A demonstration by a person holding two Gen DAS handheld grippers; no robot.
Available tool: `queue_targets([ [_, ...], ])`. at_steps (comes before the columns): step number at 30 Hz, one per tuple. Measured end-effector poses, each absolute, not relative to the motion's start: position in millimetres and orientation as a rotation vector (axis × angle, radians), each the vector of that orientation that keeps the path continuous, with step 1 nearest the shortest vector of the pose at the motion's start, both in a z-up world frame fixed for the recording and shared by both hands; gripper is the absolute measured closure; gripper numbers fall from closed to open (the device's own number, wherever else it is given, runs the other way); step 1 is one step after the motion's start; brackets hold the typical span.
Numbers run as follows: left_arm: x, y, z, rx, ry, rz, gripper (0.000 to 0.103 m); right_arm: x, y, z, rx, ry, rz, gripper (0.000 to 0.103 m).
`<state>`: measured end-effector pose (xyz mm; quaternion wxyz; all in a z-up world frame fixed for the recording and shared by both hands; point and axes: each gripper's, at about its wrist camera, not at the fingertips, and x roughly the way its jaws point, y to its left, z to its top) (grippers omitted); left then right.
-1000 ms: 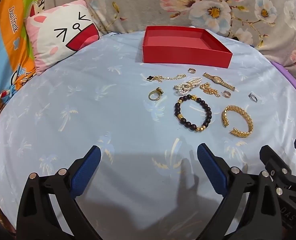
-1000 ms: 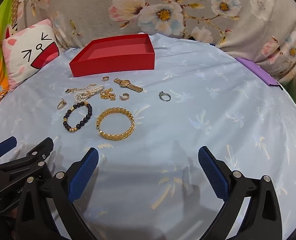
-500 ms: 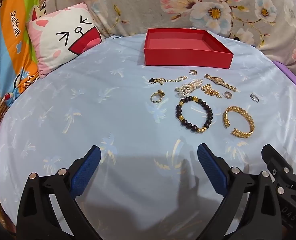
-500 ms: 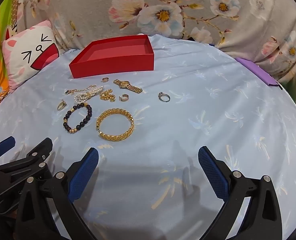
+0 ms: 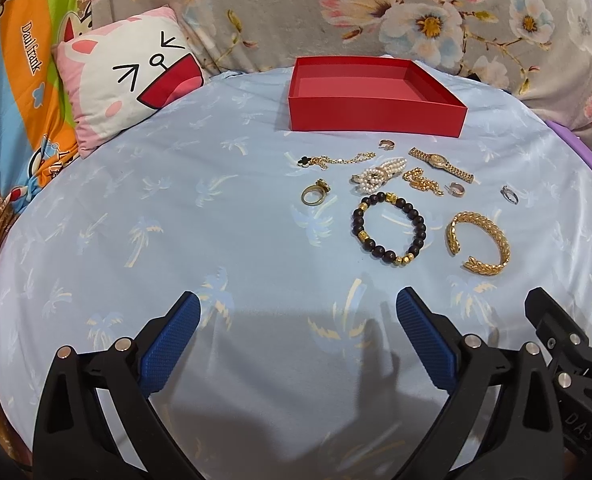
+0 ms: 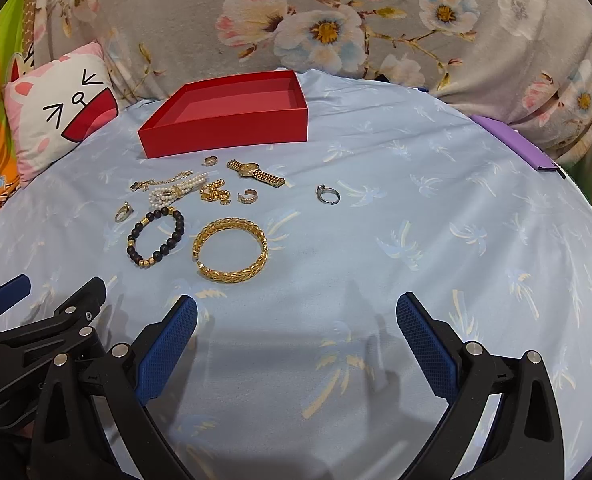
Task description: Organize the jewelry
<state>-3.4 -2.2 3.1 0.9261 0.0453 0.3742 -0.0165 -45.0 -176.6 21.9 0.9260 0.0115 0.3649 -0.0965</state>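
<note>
An empty red box sits at the far side of the blue sheet. In front of it lie a gold bangle, a black bead bracelet, a pearl bracelet, a gold watch, a gold chain, a gold ring and a silver ring. My left gripper and right gripper are open and empty, hovering near the sheet's front, short of the jewelry.
A pink cat cushion leans at the far left. A floral blanket rises behind the box. A purple flat item lies at the right edge. The two grippers are side by side, each showing in the other's view.
Both views have drifted slightly; the jewelry and box sit a little higher in the left wrist view. Both grippers stay open and nothing has been touched.
</note>
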Motion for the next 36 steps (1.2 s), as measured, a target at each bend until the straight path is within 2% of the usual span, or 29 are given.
queue_targets([
  [36, -4.2, 0.3, 2.7, 0.071, 0.766, -0.049, 0.007, -44.6, -177.7, 23.2, 0.032, 0.744, -0.195, 0.005],
])
